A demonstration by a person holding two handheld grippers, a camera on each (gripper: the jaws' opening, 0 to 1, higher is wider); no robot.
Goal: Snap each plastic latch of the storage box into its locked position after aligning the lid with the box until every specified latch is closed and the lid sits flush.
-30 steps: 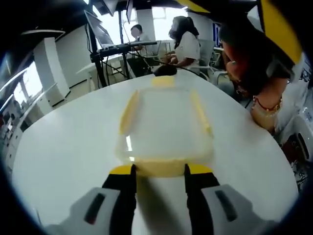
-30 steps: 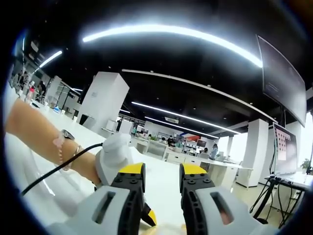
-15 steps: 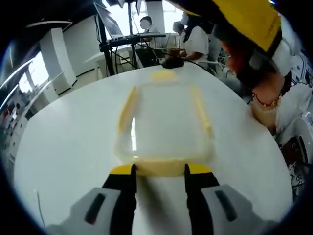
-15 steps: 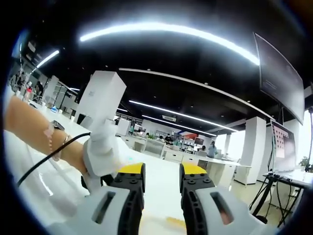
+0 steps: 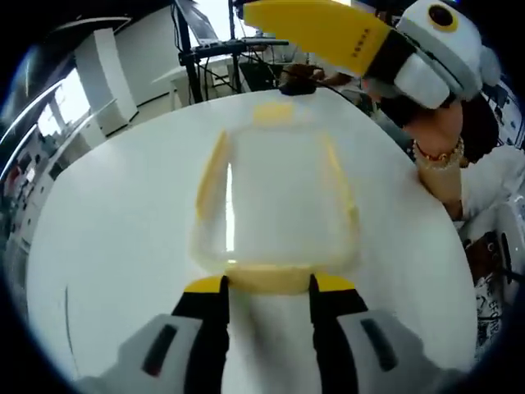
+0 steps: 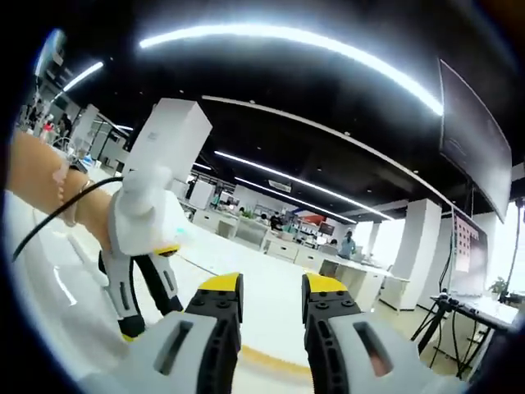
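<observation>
A clear storage box [image 5: 275, 193] with yellow latches lies on the round white table [image 5: 115, 246]. My left gripper [image 5: 269, 283] is open, its jaw tips at the near yellow latch [image 5: 271, 279], which spans the gap between them. The far latch [image 5: 275, 112] and the side latches [image 5: 212, 176] lie along the lid's edges. My right gripper [image 5: 279, 15] hangs above the far end of the box, held by a hand. In the right gripper view, my right gripper [image 6: 271, 283] is open and holds nothing. A yellow strip of the box [image 6: 271, 359] shows below it. The left gripper [image 6: 152, 316] stands to its left.
A person's arm with a bracelet [image 5: 443, 156] reaches in at the right of the table. A keyboard stand [image 5: 221, 57] and seated people are behind the table's far edge. Desks, pillars and ceiling lights [image 6: 279, 37] show in the right gripper view.
The right gripper has come lower and further over the far end of the box. In the right gripper view the left gripper now shows more fully. The left gripper stays at the near latch.
</observation>
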